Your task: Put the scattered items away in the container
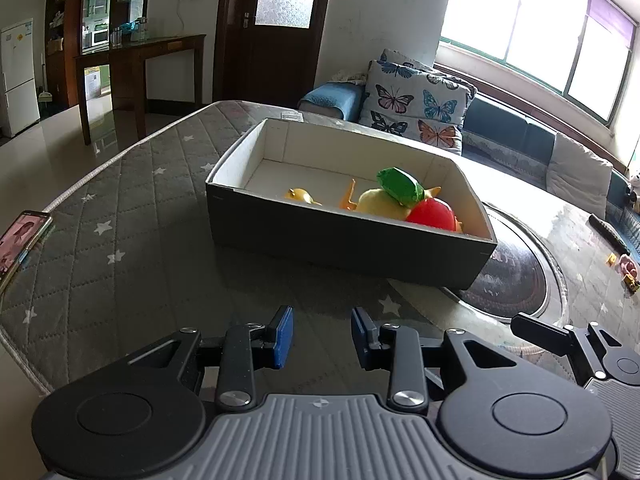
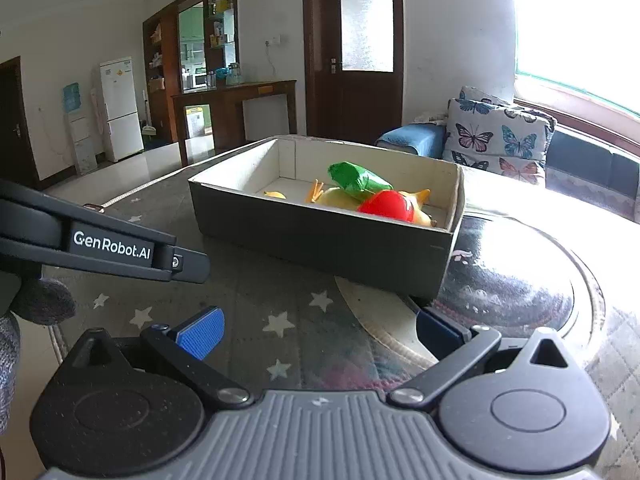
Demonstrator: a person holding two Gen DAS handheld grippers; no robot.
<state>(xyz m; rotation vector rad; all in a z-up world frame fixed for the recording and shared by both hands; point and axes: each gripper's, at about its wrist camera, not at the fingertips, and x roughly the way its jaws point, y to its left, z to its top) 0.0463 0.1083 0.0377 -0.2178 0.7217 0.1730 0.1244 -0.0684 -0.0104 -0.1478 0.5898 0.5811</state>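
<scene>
A dark cardboard box with a white inside stands on the quilted table; it also shows in the right wrist view. In it lie a red toy fruit, a green packet, a pale yellow fruit and small orange-yellow pieces. The same red fruit and green packet show in the right wrist view. My left gripper is open and empty, short of the box. My right gripper is wide open and empty, also short of the box.
A phone lies at the table's left edge. A round dark inset is in the table right of the box. Small items and a remote lie at far right. The left gripper's arm crosses the right view. A sofa with butterfly cushions stands behind.
</scene>
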